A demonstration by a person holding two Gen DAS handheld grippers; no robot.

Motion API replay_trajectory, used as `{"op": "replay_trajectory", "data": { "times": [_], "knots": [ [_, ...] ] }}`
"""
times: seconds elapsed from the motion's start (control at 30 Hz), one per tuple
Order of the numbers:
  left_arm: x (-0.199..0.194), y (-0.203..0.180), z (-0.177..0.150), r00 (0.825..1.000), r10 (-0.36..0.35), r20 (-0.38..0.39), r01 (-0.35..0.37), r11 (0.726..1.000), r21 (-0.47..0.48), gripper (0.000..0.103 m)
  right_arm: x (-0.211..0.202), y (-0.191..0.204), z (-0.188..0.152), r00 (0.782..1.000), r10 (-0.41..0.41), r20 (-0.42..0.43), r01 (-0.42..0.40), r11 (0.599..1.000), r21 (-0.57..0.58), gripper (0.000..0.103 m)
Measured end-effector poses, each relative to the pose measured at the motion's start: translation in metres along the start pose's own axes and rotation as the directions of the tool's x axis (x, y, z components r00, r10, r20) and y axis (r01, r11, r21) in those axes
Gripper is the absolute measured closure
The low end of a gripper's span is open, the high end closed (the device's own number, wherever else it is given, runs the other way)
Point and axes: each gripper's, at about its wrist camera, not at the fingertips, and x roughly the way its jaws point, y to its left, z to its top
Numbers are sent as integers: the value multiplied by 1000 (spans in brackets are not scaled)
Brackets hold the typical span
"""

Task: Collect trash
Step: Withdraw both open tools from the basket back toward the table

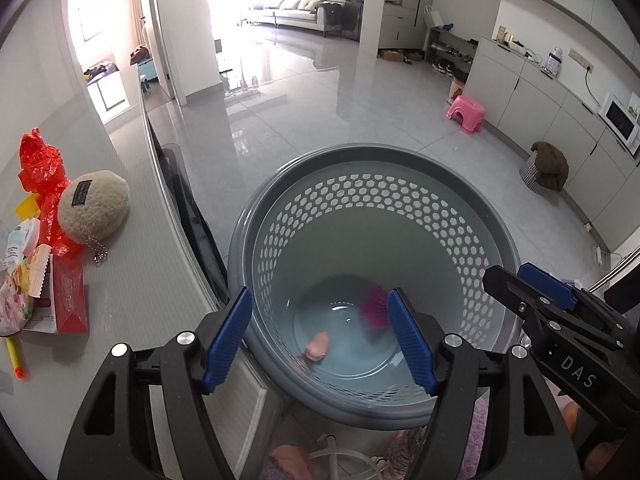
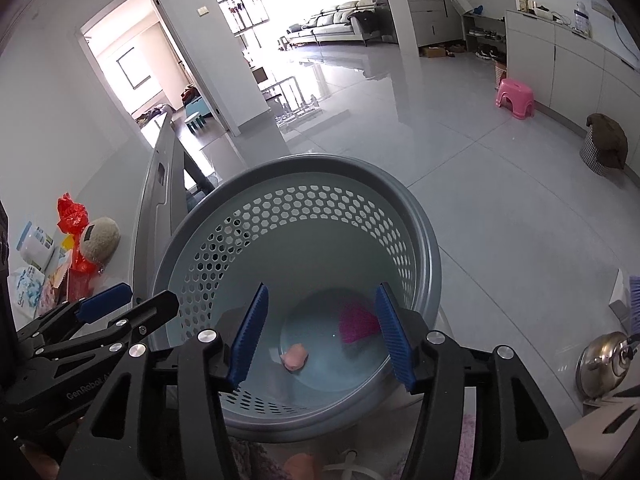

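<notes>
A grey-blue perforated basket (image 1: 360, 151) (image 2: 304, 160) stands on the floor beside the table. On its bottom lie a crumpled pink scrap (image 1: 318, 347) (image 2: 295, 356) and a magenta piece (image 1: 374, 305) (image 2: 356, 322). My left gripper (image 1: 320, 340) hangs open over the basket's mouth, its blue pads wide apart with nothing between them. My right gripper (image 2: 322, 336) is open above the same basket, also with nothing in it. Each gripper shows at the edge of the other's view, the right gripper (image 1: 516, 280) and the left gripper (image 2: 136, 300). More trash sits on the table (image 1: 152, 264): a red plastic bag (image 1: 40, 168), a red box (image 1: 70, 300) and wrappers (image 1: 16, 300).
A beige plush pouch (image 1: 94, 204) with a ball chain lies by the red bag. A pink stool (image 1: 466, 113) and a cloth-covered checked bin (image 1: 546, 172) stand on the tiled floor near the cabinets. A steel kettle (image 2: 604, 360) sits low at the right.
</notes>
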Motion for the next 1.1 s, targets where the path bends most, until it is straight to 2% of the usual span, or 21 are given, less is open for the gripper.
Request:
{"op": "replay_trajectory", "data": {
  "times": [0.77,1.1],
  "knots": [
    [-26,18,-9,999,12,50,-10,999,-40,30,-16,18,-1,999,23,29,-22,999,-35,47],
    [-42,30,-18,997,22,78,-17,998,-59,30,-30,30,-7,998,37,59,-34,998,-59,41]
  ]
}}
